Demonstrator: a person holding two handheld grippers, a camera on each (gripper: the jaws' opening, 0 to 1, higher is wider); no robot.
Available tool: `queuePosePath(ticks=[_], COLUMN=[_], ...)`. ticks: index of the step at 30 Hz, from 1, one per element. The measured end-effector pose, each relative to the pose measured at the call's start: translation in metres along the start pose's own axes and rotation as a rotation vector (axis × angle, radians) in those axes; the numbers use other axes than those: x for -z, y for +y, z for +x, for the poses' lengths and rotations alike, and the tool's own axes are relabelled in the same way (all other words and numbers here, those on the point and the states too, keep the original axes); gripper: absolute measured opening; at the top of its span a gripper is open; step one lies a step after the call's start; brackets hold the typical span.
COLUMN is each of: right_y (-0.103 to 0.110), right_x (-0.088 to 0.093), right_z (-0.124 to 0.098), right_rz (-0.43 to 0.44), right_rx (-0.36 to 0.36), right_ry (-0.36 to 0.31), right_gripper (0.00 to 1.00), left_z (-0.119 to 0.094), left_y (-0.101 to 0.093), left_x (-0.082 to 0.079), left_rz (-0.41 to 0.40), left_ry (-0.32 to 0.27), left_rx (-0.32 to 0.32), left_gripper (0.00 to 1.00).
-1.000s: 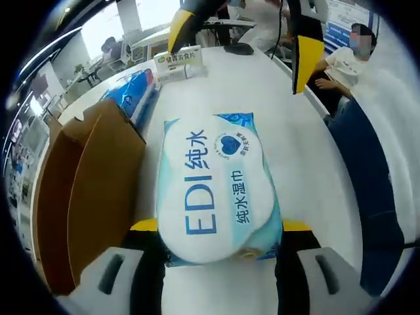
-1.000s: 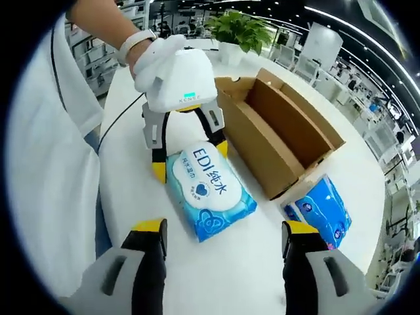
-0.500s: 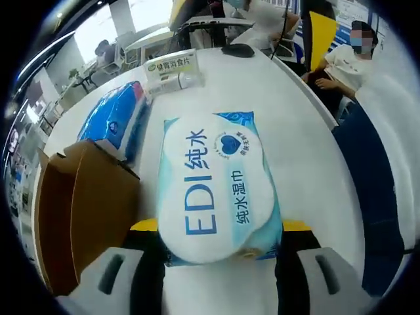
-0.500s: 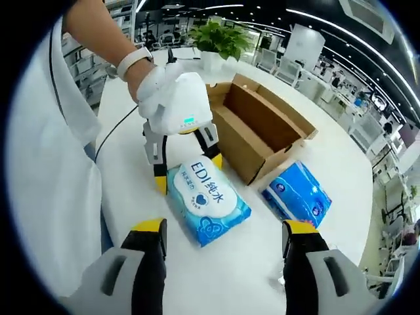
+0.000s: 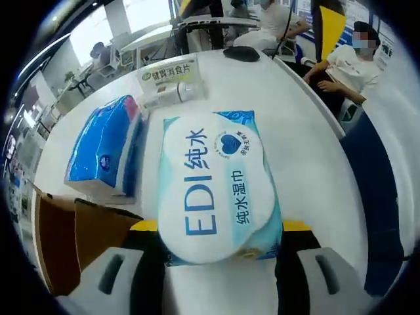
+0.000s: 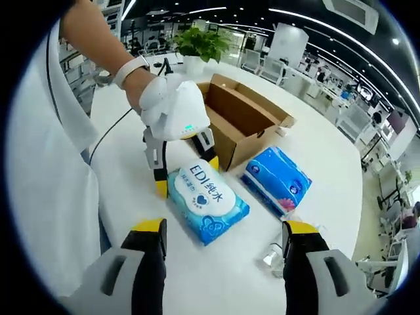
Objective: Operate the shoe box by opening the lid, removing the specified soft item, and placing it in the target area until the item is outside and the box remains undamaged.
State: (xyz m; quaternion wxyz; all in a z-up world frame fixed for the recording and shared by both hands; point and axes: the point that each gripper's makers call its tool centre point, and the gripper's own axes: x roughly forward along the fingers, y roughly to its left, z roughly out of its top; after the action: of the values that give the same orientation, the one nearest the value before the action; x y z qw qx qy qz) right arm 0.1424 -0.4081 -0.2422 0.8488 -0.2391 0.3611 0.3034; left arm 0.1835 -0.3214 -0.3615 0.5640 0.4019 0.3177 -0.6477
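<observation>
Item: wet-wipe pack (image 5: 216, 187), outside the shoe box (image 6: 239, 121), clamped by its near end in my left gripper (image 5: 220, 230); box at 9 o'clock. Soft, slippery film; likely sags. Right gripper (image 6: 223, 246) spread, empty

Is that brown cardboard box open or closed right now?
Open. In the right gripper view the cardboard box has its flaps up and its brown inside shows; nothing can be seen inside. The wet wipes pack lies outside.
</observation>
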Motion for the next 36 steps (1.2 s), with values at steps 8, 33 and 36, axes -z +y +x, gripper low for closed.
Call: queuePosePath(ticks=[8, 33, 36], right_y=[-0.010, -0.006, -0.004], right_x=[0.009, 0.018, 0.016], right_z=[-0.007, -0.014, -0.014], right_rz=[0.020, 0.047, 0.054], right_rx=[0.015, 0.012, 0.008], right_ry=[-0.008, -0.022, -0.033], right_gripper=[0.72, 0.72, 0.72], left_z=[0.009, 0.025, 0.026], left_y=[0.006, 0.027, 0.029], left_x=[-0.017, -0.043, -0.045], left_rz=[-0.014, -0.011, -0.012], left_ry=[-0.004, 0.012, 0.010], left_rx=[-0.009, -0.024, -0.024], left_gripper=[0.68, 0.68, 0.68])
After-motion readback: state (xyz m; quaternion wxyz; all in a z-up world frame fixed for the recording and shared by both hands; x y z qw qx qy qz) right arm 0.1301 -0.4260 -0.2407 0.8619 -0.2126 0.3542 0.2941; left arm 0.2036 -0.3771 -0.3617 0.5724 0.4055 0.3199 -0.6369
